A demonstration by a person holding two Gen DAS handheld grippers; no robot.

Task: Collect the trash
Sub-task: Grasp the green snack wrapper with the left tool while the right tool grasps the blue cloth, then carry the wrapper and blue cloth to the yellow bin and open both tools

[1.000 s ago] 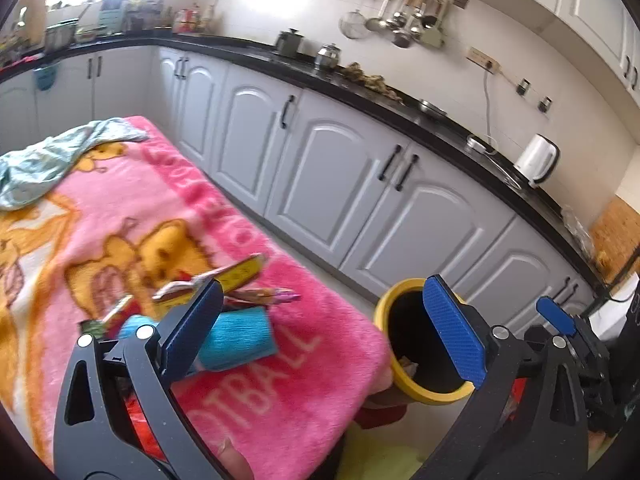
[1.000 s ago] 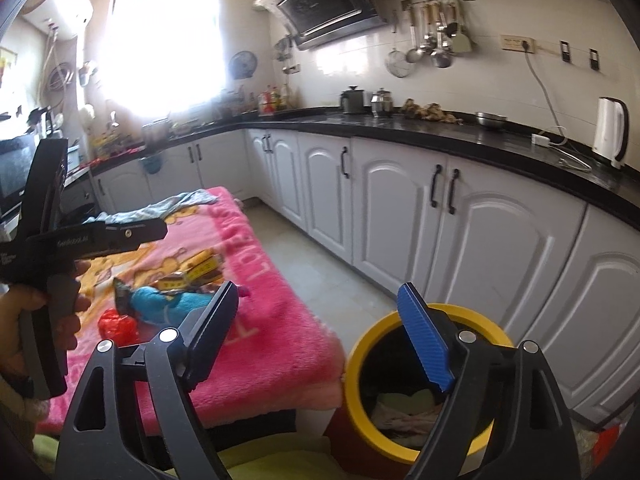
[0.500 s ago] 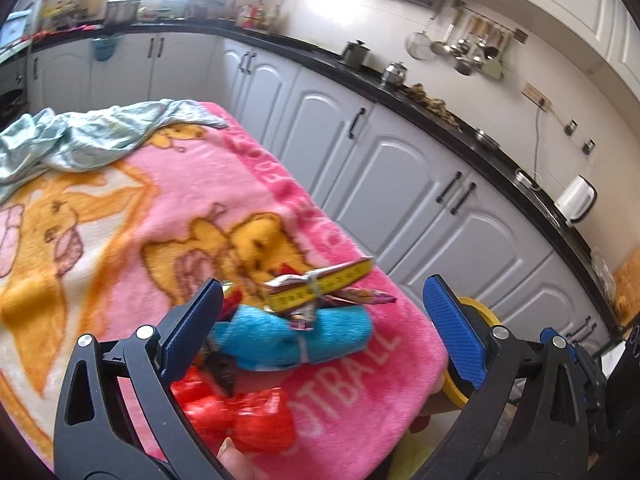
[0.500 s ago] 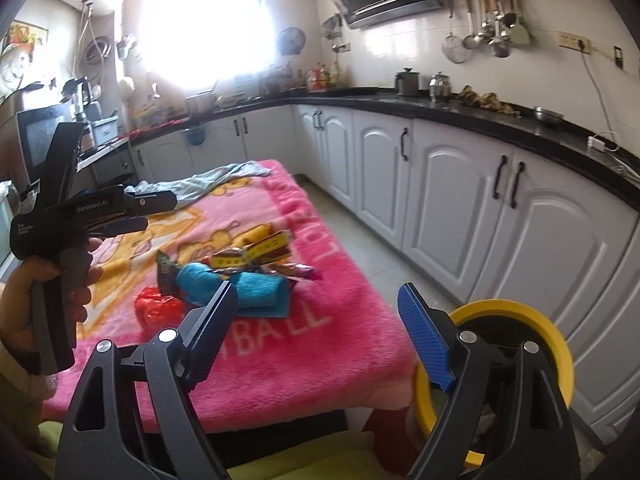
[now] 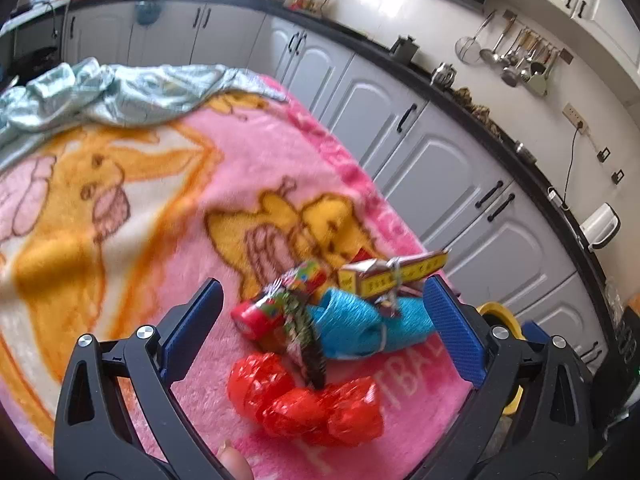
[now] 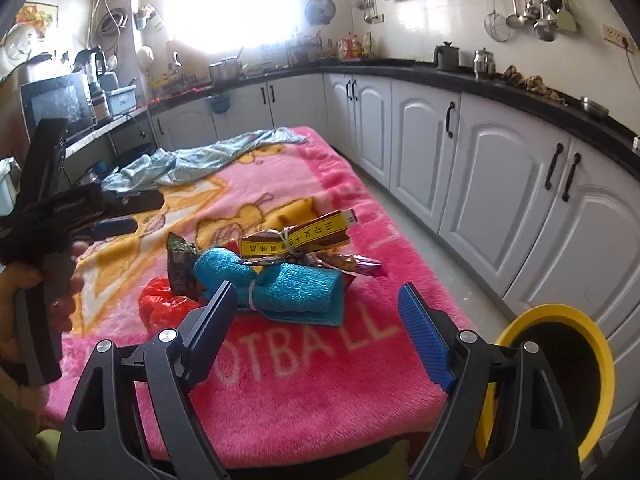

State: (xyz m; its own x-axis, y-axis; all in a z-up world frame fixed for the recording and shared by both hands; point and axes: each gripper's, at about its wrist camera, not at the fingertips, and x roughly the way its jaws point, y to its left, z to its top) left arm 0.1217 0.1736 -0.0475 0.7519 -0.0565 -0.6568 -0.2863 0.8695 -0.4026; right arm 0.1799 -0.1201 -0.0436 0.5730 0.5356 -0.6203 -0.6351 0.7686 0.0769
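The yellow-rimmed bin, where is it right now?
In the right wrist view the yellow-rimmed bin stands on the floor at lower right, beside the pink blanket's corner, below the white cabinets.

pink blanket (image 6: 320,356) lettered "OTBALL", yellow carton (image 6: 296,240) with Chinese characters

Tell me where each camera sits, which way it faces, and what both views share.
Left wrist: on the left gripper, looking down at the trash pile; a fingertip shows.
Right wrist: on the right gripper, facing across the pink blanket; the person's left hand shows.
Shared: blue cloth roll, yellow bin, red bag.
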